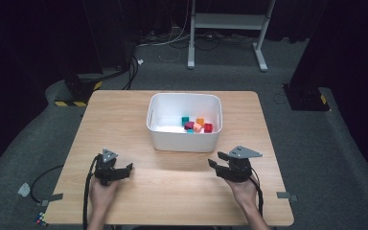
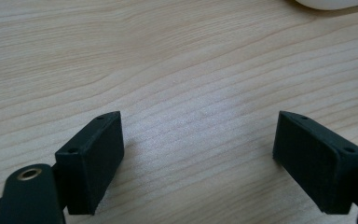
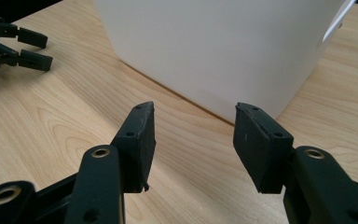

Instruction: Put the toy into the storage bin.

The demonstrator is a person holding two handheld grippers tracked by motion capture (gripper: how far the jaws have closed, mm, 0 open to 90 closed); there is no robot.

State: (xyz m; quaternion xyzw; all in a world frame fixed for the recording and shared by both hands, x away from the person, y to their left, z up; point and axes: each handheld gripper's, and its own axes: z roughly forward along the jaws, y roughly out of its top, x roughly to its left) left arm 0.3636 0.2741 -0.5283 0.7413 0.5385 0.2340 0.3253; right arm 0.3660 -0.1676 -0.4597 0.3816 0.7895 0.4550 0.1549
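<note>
A white bin (image 1: 184, 139) stands at the table's middle, holding several small coloured blocks (image 1: 197, 125) in red, orange, pink and teal. My left gripper (image 1: 127, 167) rests low over the wood at the front left, jaws spread wide and empty, also seen in its own view (image 2: 198, 149). At the front right, my right gripper (image 1: 213, 166) sits near the bin's front right corner, jaws apart with nothing between them (image 3: 193, 140). In the right gripper view the bin's white wall (image 3: 214, 51) rises just ahead, and the left gripper (image 3: 32, 49) shows at the far left.
The wooden table (image 1: 172, 191) has bare surface between the two grippers. Cables (image 1: 87, 191) trail off the front edge from each hand. A white frame's legs (image 1: 225, 21) and dark stands sit on the grey floor beyond the table.
</note>
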